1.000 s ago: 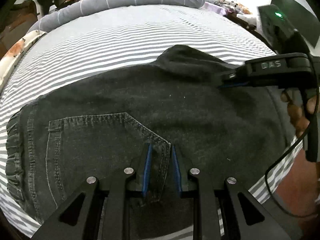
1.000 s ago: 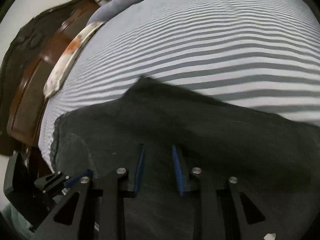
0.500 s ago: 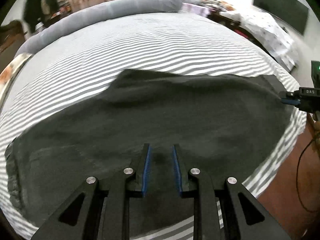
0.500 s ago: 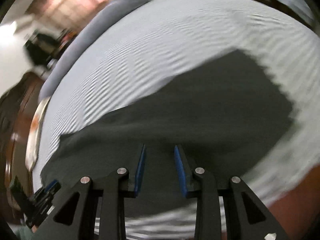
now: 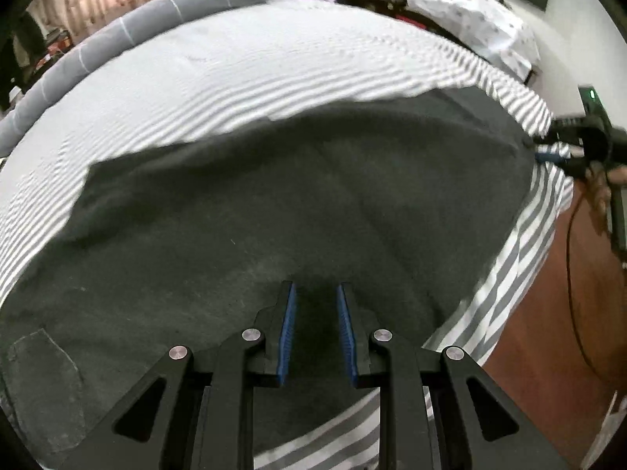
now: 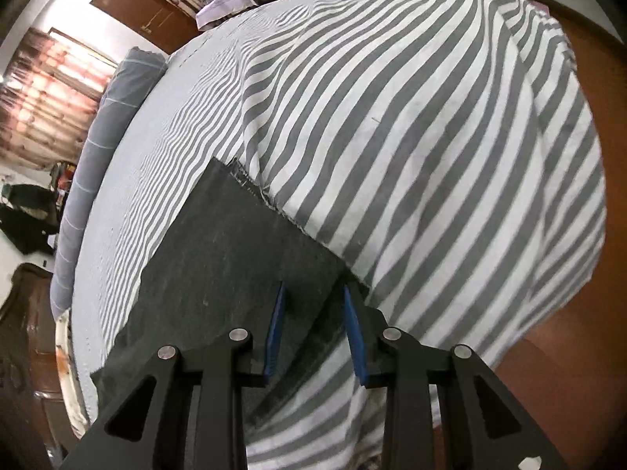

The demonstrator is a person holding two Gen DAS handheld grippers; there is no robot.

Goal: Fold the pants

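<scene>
Dark grey denim pants [image 5: 298, 203] lie spread flat across a grey-and-white striped bed [image 5: 274, 62], a back pocket at the lower left. My left gripper [image 5: 315, 297] is open and empty, low over the pants near the waist end. The right gripper shows in the left wrist view [image 5: 548, 150] at the far right by the leg hems. In the right wrist view my right gripper [image 6: 313, 297] is open, its fingers astride the frayed hem corner of the pants [image 6: 235, 258], not clamped on it.
A grey bolster [image 5: 156, 11] lies along the far side of the bed. The bed's near edge drops to a brown floor [image 5: 548, 333] at the right. A dark wooden headboard [image 6: 23, 313] stands at the left. Cluttered furniture stands beyond the bed.
The pants leg has been pulled out straight and laid flat. The right gripper has moved out to the hem end and the left gripper has drawn back from the pocket.
</scene>
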